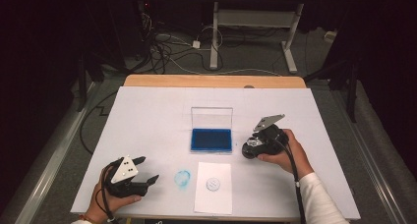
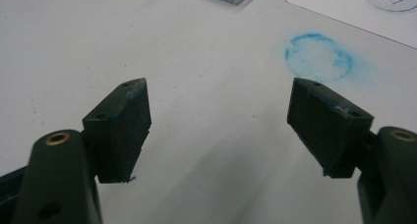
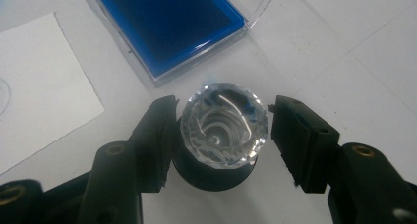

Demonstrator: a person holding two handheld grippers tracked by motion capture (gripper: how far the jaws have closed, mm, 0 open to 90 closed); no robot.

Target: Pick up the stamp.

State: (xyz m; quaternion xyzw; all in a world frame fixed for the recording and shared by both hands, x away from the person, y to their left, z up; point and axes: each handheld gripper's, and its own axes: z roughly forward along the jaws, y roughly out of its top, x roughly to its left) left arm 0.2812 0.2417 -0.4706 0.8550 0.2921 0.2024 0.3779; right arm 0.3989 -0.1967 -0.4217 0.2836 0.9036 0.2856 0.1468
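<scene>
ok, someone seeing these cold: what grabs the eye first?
Probably the open ink pad, deep blue with its clear lid raised, at the middle of the white table cover. Next, the stamp with its faceted clear knob, standing just right of the pad between the right gripper jaws; a narrow gap shows at one pad. Then the smeared blue ring beside the paper sheet.

The room was dim and nearly black along the top and sides of the high view, while the white table sheet at the centre was evenly lit from above and threw only faint, soft shadows. In the left gripper view the near black pads were soft and out of focus, with a grey shadow pooled at the bottom of the frame. In the right gripper view, glare sparkled on the faceted clear knob and the picture looked grainy.
</scene>
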